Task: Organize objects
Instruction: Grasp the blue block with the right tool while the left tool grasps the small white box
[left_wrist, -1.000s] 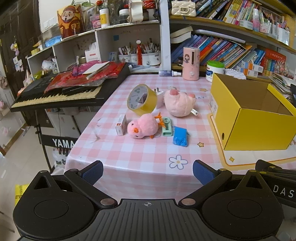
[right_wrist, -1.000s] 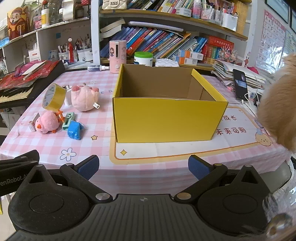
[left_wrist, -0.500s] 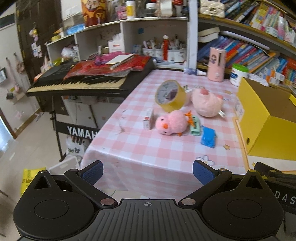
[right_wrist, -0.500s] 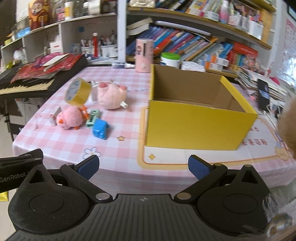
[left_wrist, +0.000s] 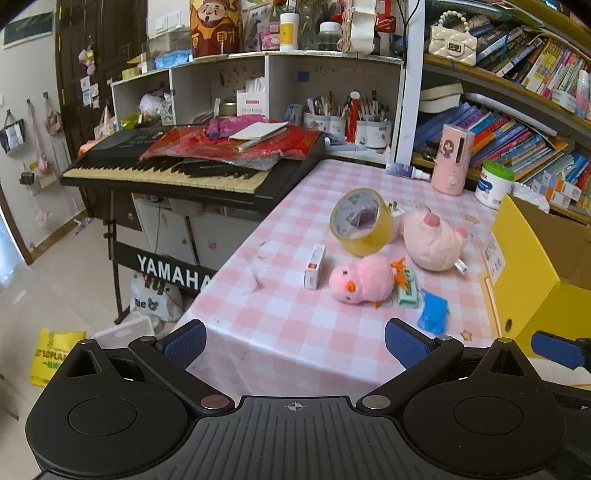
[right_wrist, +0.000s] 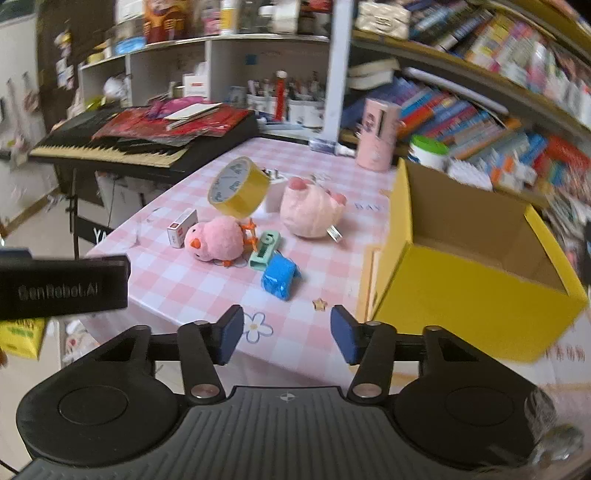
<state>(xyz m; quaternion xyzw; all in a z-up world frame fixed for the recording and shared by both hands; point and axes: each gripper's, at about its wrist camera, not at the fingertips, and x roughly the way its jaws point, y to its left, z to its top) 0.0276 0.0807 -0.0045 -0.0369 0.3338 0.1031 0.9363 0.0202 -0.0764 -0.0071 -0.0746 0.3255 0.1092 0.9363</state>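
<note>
On the pink checked table (left_wrist: 295, 332) lie a pink chick plush (left_wrist: 362, 280) (right_wrist: 216, 238), a pale pink plush (left_wrist: 432, 240) (right_wrist: 310, 212), a yellow tape roll (left_wrist: 362, 221) (right_wrist: 238, 192), a small white box (left_wrist: 314, 266) (right_wrist: 181, 228), a green stapler (left_wrist: 406, 290) (right_wrist: 265, 250) and a blue toy (left_wrist: 433, 312) (right_wrist: 279, 277). An open yellow box (left_wrist: 535, 280) (right_wrist: 472, 273) stands to their right. My left gripper (left_wrist: 295, 341) is open and empty at the table's near edge. My right gripper (right_wrist: 287, 332) is open and empty, in front of the blue toy.
A Yamaha keyboard (left_wrist: 192, 166) on a stand adjoins the table's left side. Shelves with books and pen cups (left_wrist: 498, 129) run along the back. A pink canister (left_wrist: 452, 164) and a white green-lidded jar (left_wrist: 493, 184) stand at the table's back.
Both grippers have swung left toward the toys. The right gripper's fingers have narrowed. The objects have not moved.
</note>
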